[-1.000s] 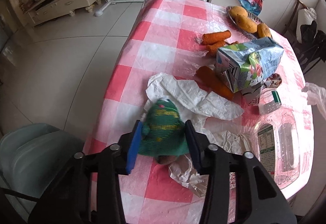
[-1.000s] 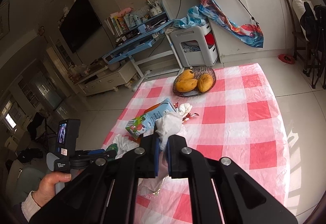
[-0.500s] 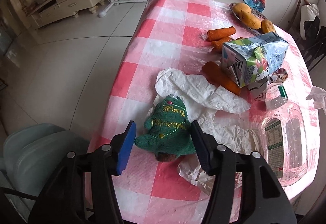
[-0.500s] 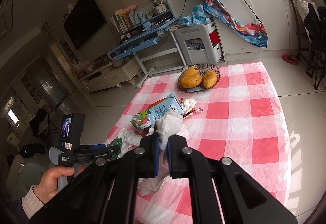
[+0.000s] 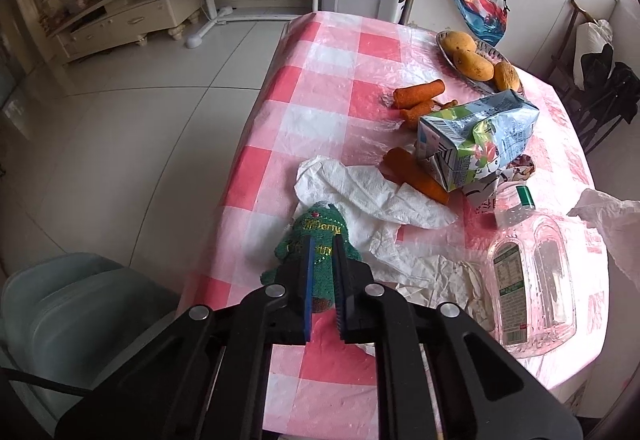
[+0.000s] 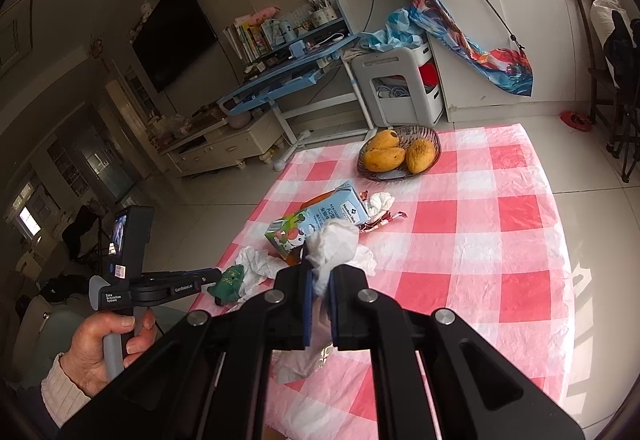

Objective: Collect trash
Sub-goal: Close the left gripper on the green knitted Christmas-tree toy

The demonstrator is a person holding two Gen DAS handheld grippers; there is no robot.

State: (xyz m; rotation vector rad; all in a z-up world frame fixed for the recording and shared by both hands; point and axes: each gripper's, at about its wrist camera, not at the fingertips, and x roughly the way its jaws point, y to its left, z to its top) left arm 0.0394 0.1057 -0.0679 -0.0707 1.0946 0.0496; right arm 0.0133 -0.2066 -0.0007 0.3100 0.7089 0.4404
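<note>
Left gripper (image 5: 322,272) pressed onto green knitted tree (image 5: 318,240), pinched between blue pads at near table (image 5: 320,80) edge, beside white tissue (image 5: 372,196). Right gripper (image 6: 318,282) clamped on crumpled white tissue wad (image 6: 334,244), held above checkered cloth, in front of milk carton (image 6: 320,218).
</note>
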